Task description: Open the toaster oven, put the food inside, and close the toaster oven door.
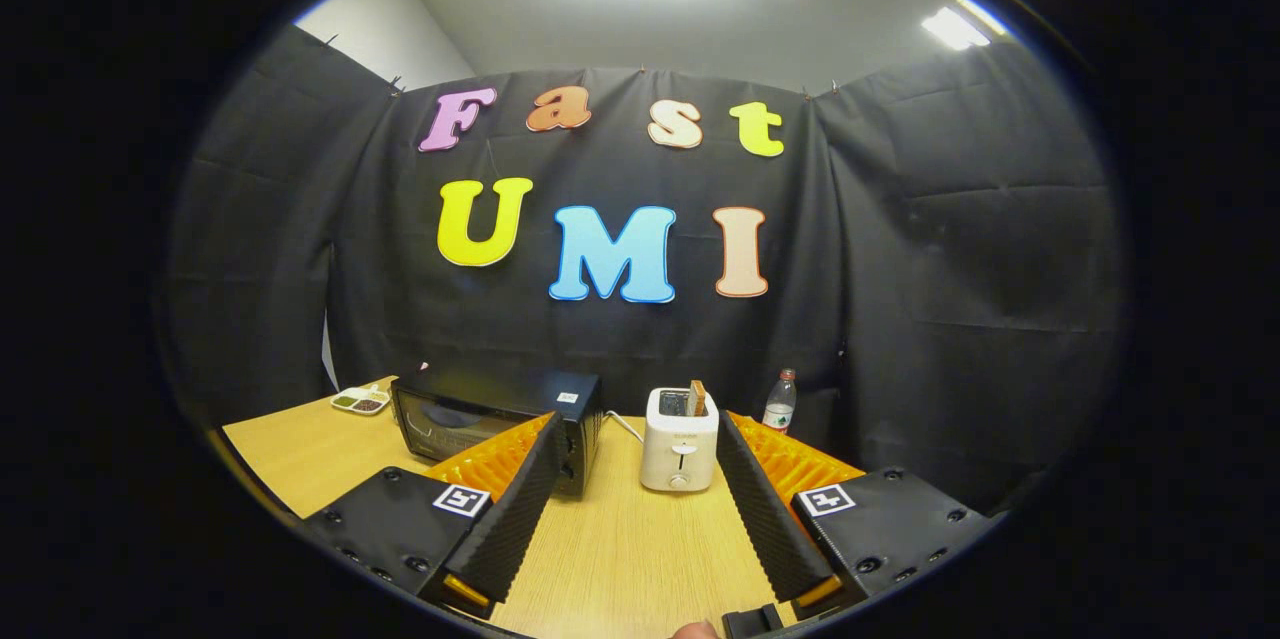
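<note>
Pale wood grain covers the table (630,549), which runs out ahead of the gripper (635,431) to a black cloth wall. The jaws stand wide apart, released, with nothing held and bare table between them. Beyond the tip of the left finger (520,509) sits the oven (495,424), a black box with a glass door facing forward; the door looks closed, and the finger hides part of its right end, where the knobs show just past the finger's tip. Ahead of the jaws, in the gap between the two fingers and nearer the right one, stands a white toaster (679,439), upright, with its lever on the front. A slice of toast (697,398) sticks up from the toaster's top slot. A white cord (625,426) trails on the table between the oven and the toaster. Beyond the right finger (770,509), near the wall, a clear bottle (779,401) with a red cap stands upright, apart from the toaster. Far off past the oven's left side, a small white tray (361,401) lies flat on the table with dark and greenish contents, too small to identify. A fingertip (695,630) of the holding hand shows behind the jaws.
</note>
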The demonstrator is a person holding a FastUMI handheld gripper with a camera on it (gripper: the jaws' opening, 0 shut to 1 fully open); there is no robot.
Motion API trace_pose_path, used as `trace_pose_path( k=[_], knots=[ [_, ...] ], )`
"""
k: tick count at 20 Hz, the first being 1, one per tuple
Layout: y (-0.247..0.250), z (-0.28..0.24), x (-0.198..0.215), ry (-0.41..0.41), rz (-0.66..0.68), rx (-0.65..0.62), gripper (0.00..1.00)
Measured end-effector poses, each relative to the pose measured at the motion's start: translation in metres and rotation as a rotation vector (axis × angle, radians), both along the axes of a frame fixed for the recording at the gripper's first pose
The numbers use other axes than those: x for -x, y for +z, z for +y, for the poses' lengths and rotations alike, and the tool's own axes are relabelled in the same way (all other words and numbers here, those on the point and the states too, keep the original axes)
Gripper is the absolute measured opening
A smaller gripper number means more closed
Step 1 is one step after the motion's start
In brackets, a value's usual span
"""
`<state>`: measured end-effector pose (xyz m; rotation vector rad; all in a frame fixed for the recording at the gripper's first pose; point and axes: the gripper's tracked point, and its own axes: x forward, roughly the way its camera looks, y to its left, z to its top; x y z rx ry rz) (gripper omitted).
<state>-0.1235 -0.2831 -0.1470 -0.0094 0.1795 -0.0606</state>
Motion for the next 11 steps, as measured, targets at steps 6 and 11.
trace_pose_path(
  k=[6,11],
  knots=[
    [0.006,-0.0061,-0.0028,0.018,-0.024,-0.01,0.96],
    [0.0102,-0.0081,-0.0008,0.024,-0.037,-0.009,0.96]
  ],
)
